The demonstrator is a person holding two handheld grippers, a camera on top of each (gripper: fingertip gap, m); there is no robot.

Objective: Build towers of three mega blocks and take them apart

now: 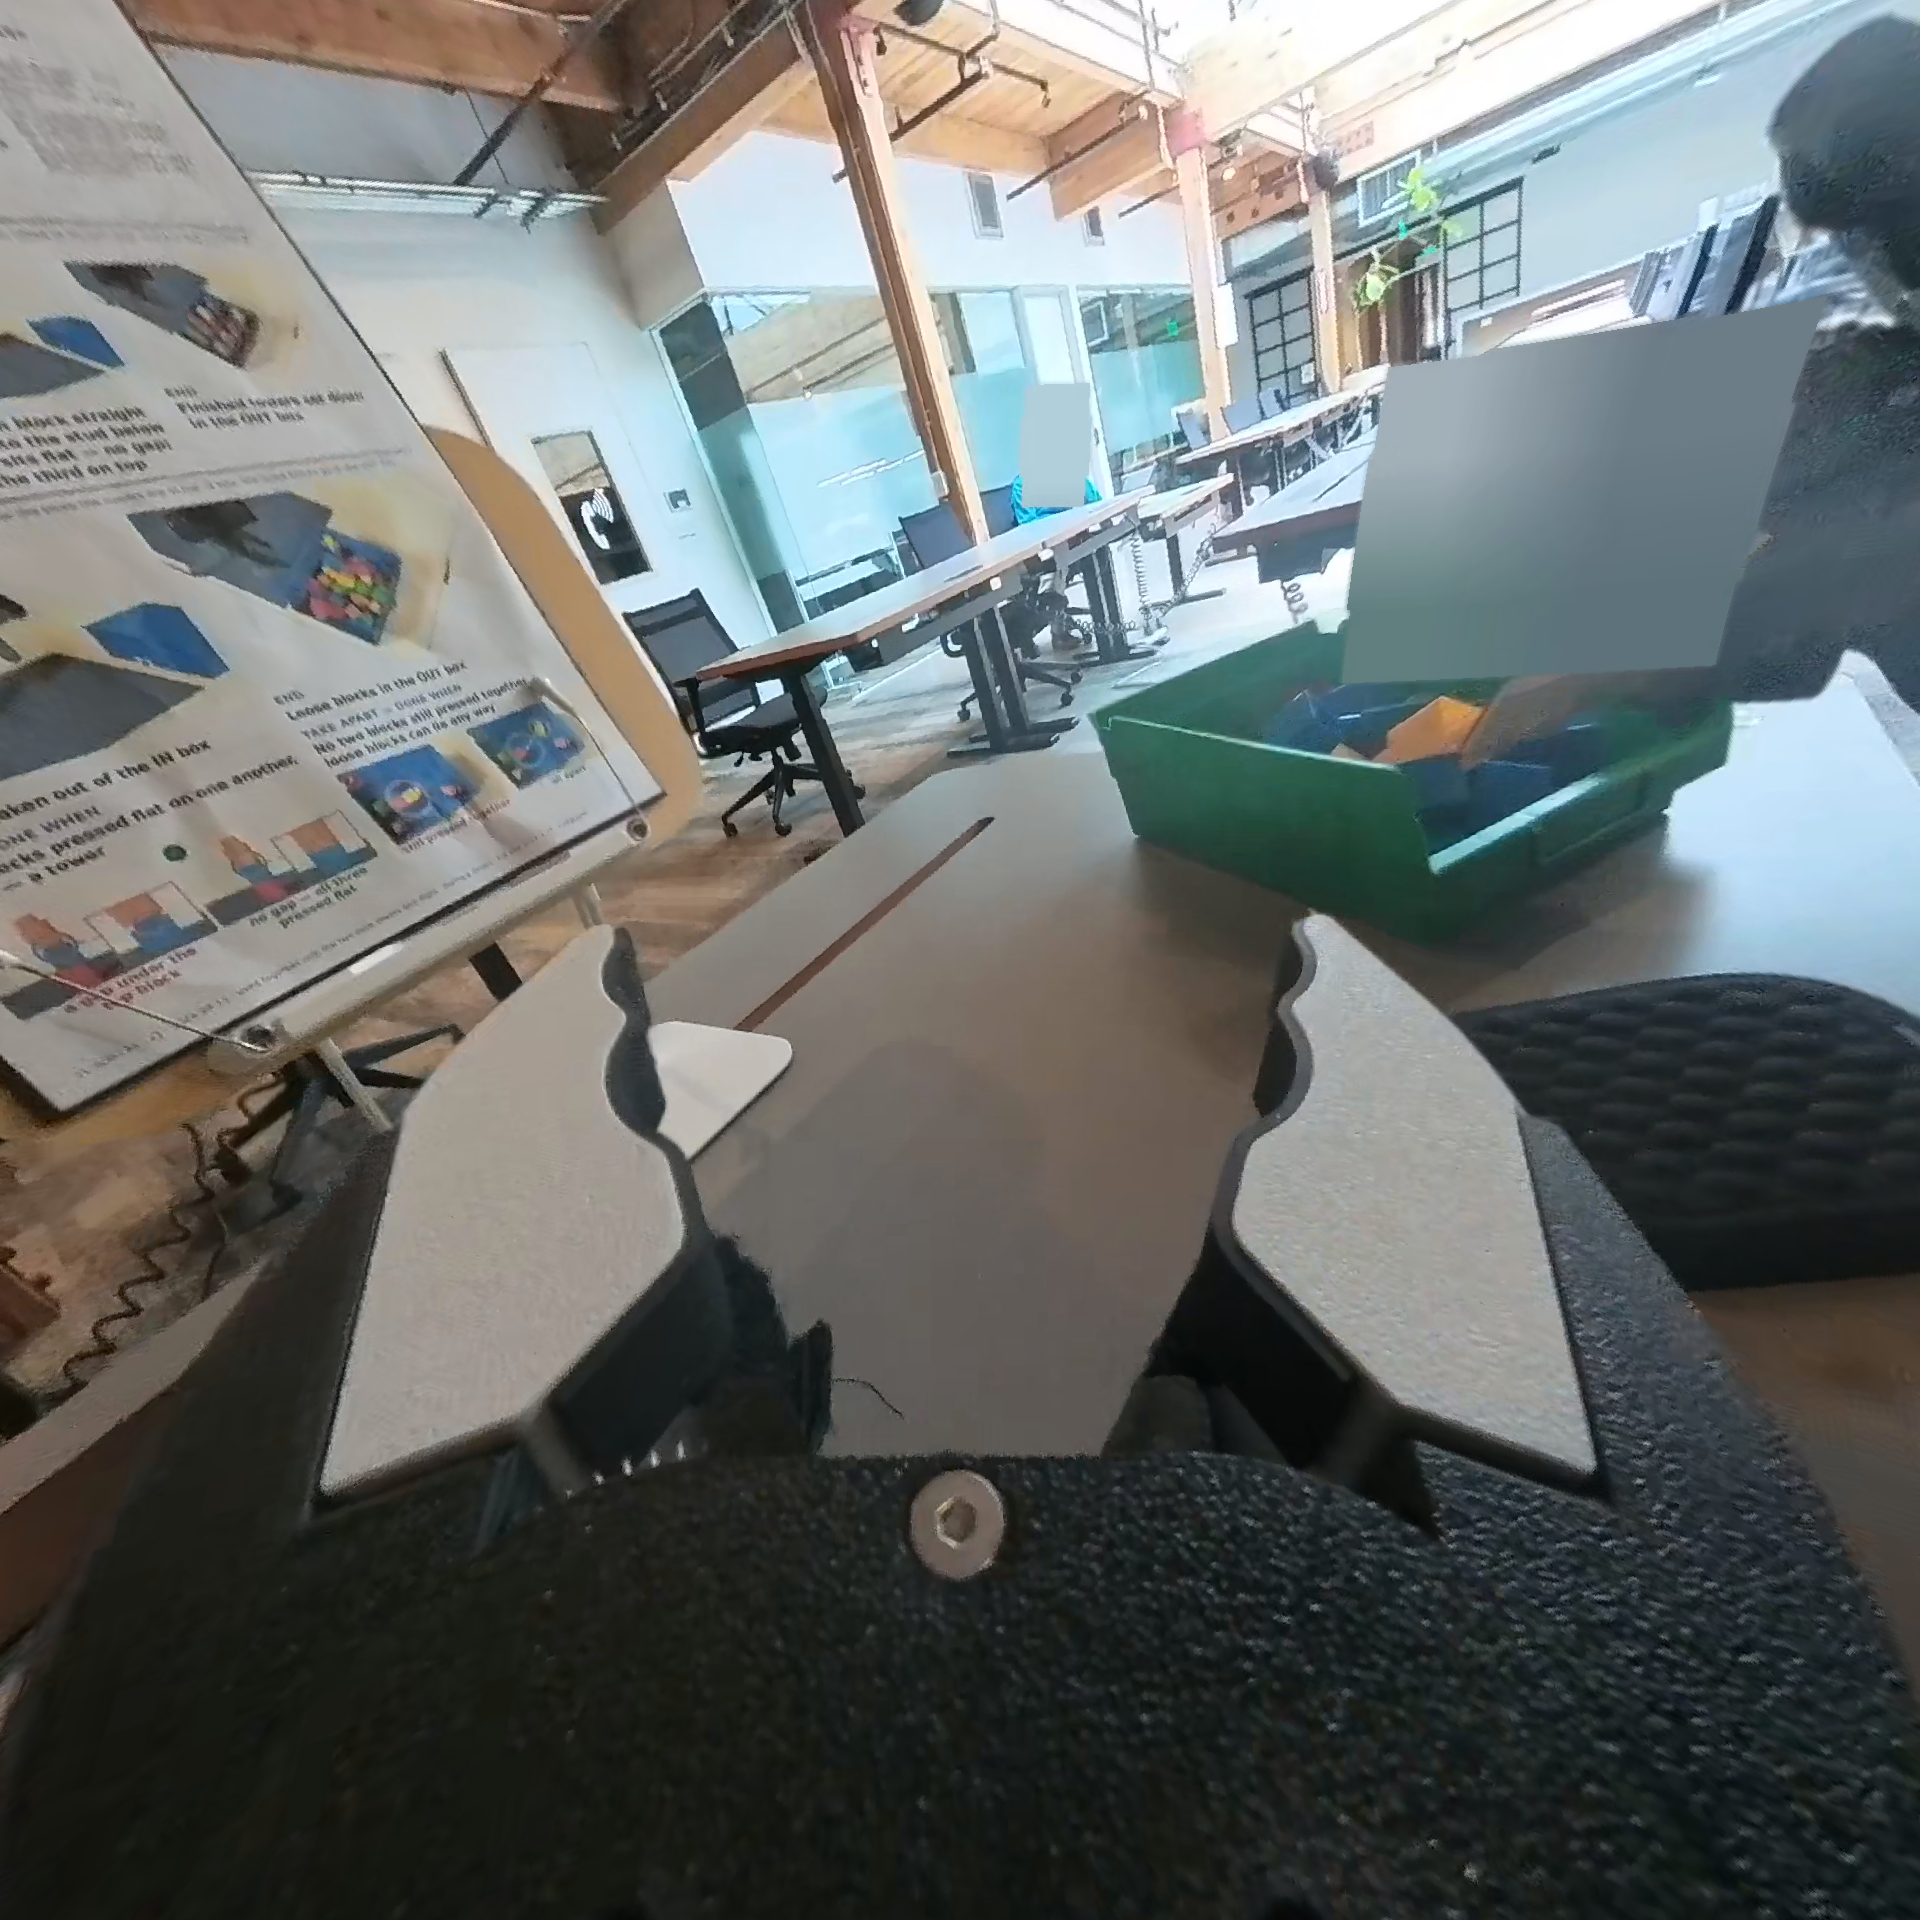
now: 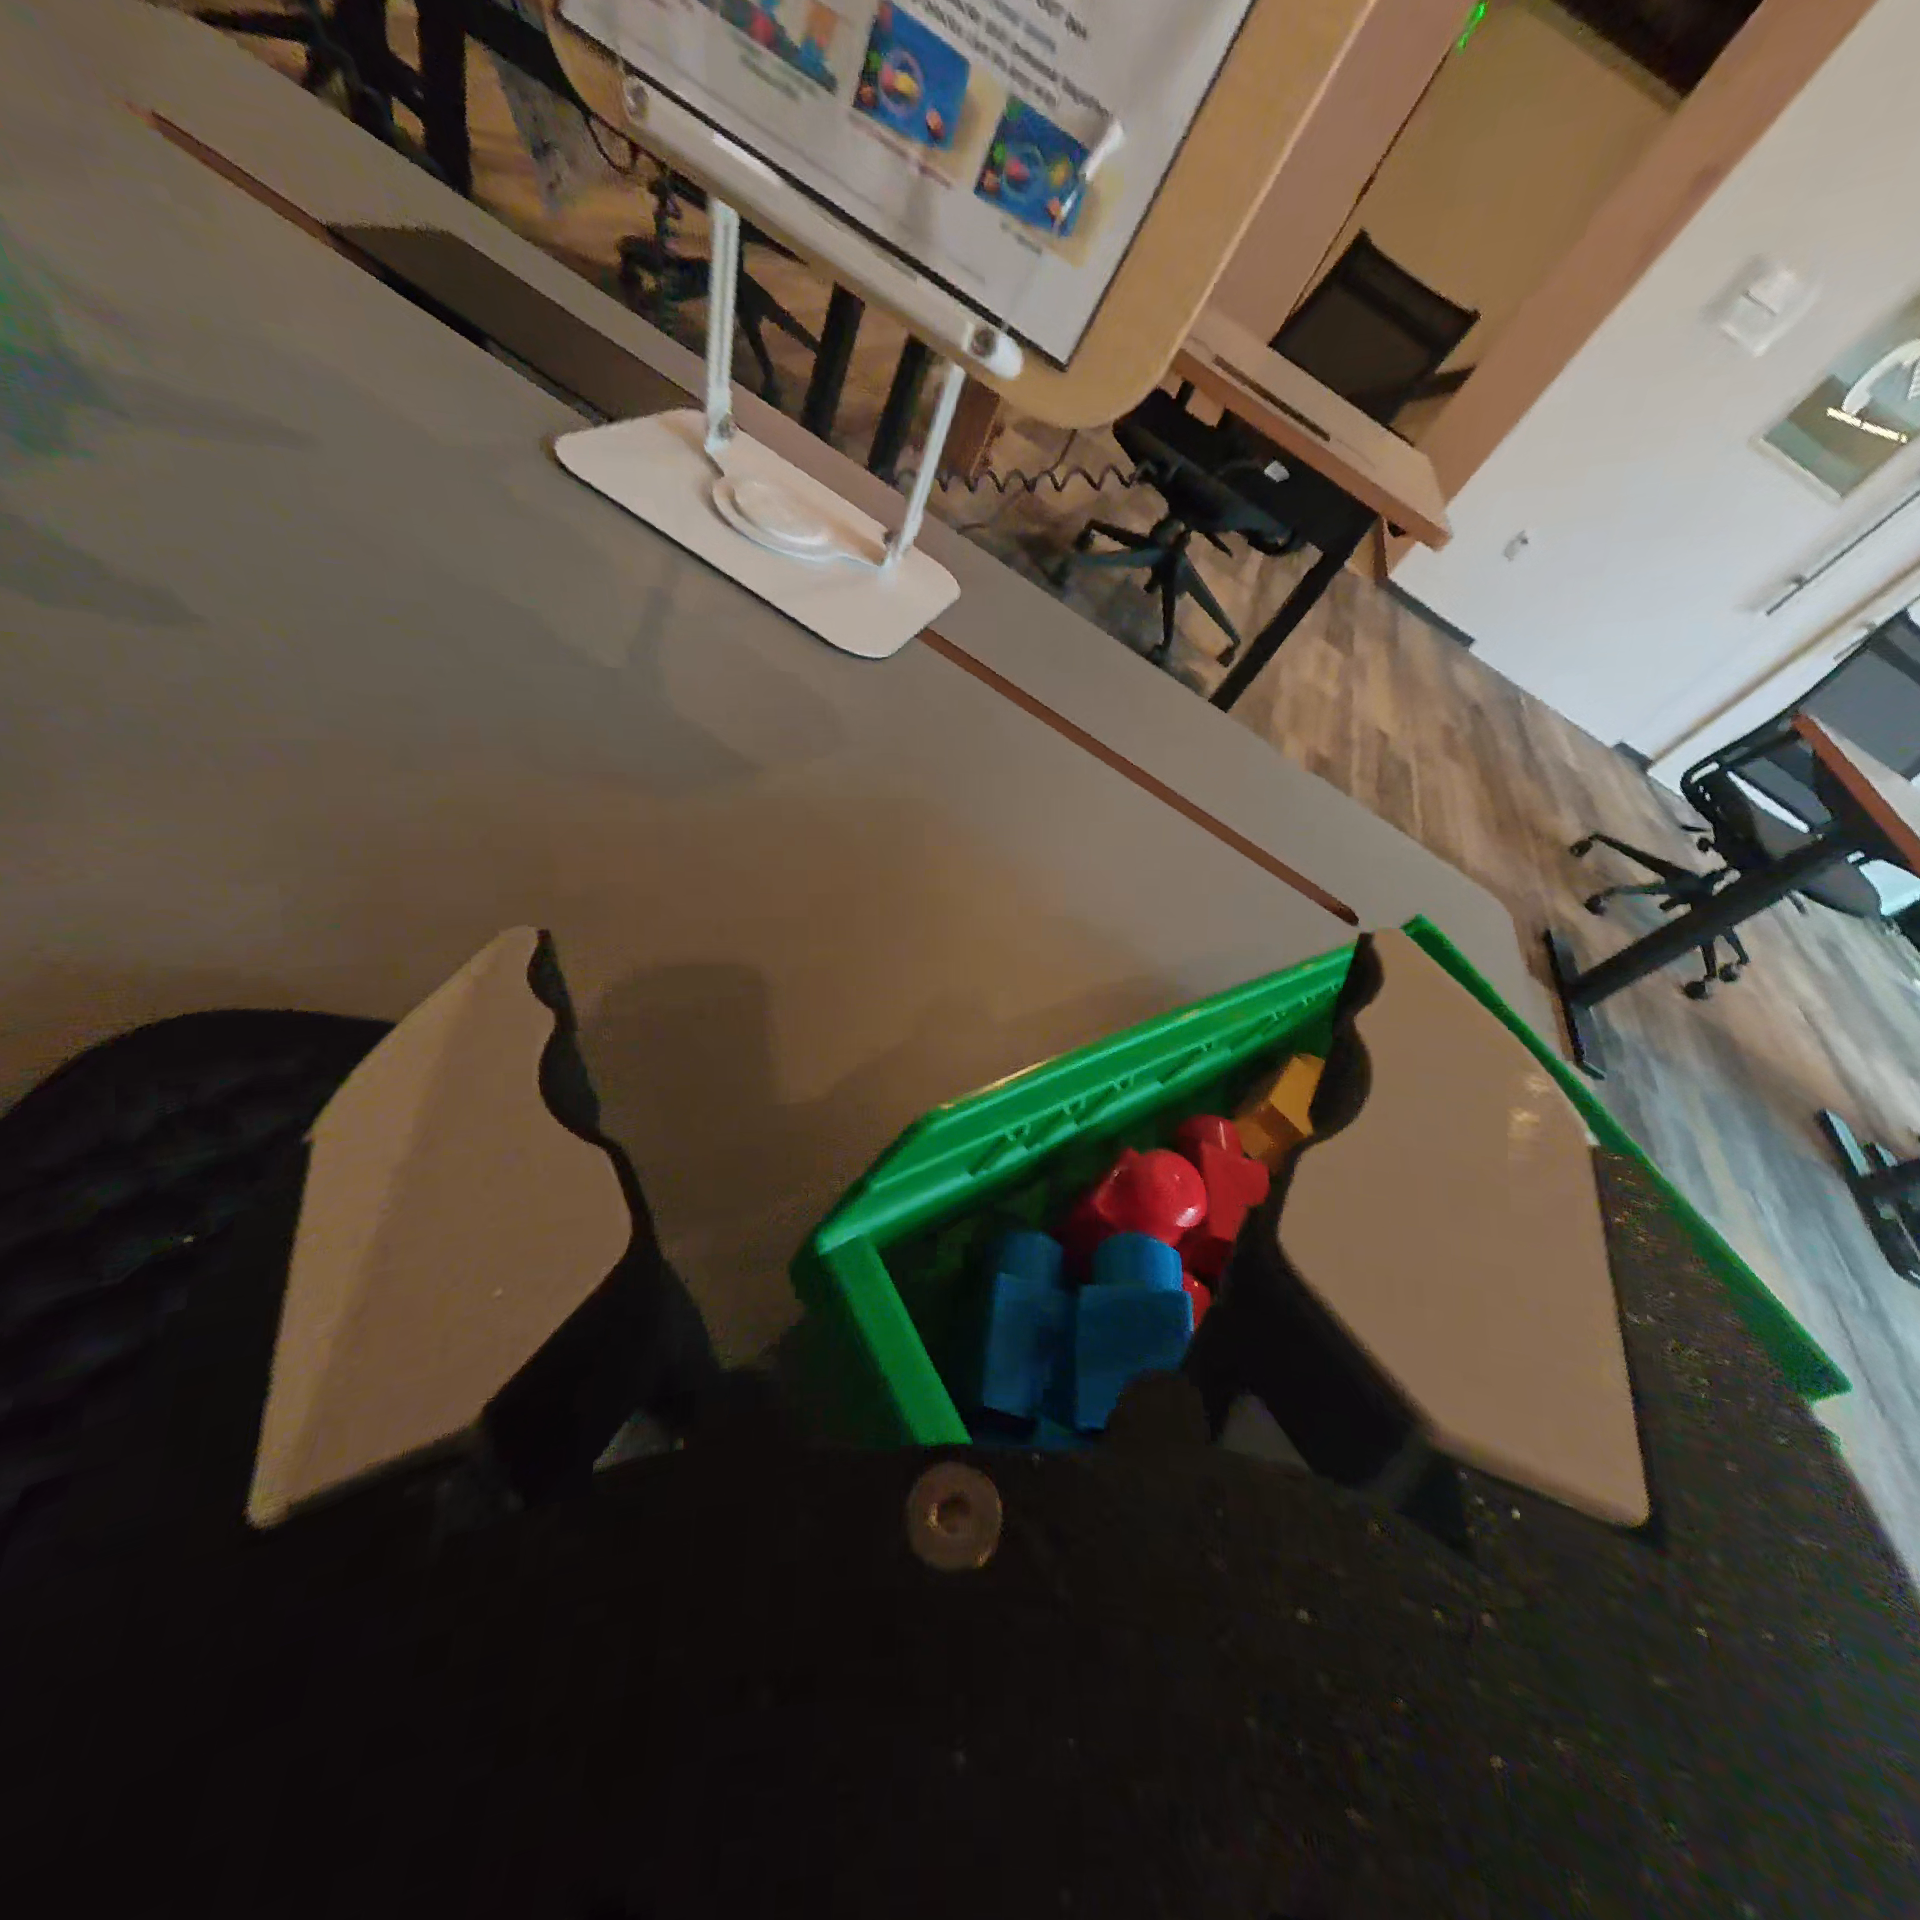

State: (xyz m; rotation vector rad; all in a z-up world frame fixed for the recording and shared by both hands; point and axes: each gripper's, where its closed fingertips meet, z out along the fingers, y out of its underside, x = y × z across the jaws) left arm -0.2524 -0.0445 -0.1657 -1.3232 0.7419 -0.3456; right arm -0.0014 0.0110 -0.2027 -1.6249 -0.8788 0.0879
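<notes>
Grey desk (image 1: 997, 1039) bare, both claws (left (image 1: 956, 1049), right (image 2: 951, 1039)) wide open, empty; right risks snagging green bin (image 2: 883, 1320) wall, not blocks (image 2: 1081, 1320).

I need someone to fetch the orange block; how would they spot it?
Find the green plastic bin on the grey table. Among the blue blocks and red blocks, the orange block lies at the far end, the only one that colour.
</notes>
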